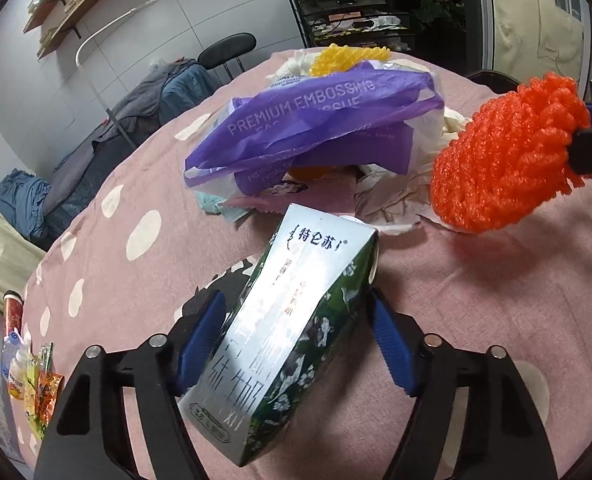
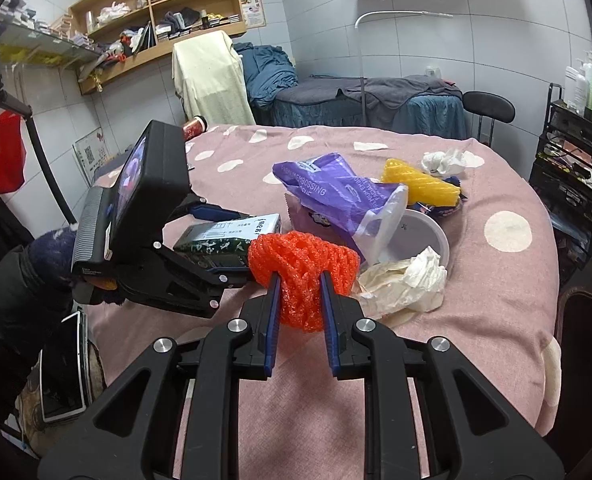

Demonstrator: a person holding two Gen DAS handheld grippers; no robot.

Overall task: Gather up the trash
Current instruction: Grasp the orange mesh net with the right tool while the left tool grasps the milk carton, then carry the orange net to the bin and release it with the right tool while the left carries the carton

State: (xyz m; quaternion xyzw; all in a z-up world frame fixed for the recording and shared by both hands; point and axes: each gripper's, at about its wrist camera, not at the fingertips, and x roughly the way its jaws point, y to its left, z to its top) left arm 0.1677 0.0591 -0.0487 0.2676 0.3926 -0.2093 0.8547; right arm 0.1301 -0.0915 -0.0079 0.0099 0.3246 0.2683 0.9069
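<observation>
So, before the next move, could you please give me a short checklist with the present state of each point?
1. Right gripper holds the orange foam net: ok, pads pinch it and it hangs clear of the cloth.
2. Milk carton sits between the left gripper fingers: ok.
3. Left pads press on the carton: not ok, a gap shows on the right pad's side.
4. Carton lies free: ok, nothing on top of it.
5. Trash still on the pink dotted tablecloth: not ok, purple tissue wrapper, yellow foam net and crumpled tissue remain.
6. Trash bin to receive items: cannot tell, none in view.
</observation>
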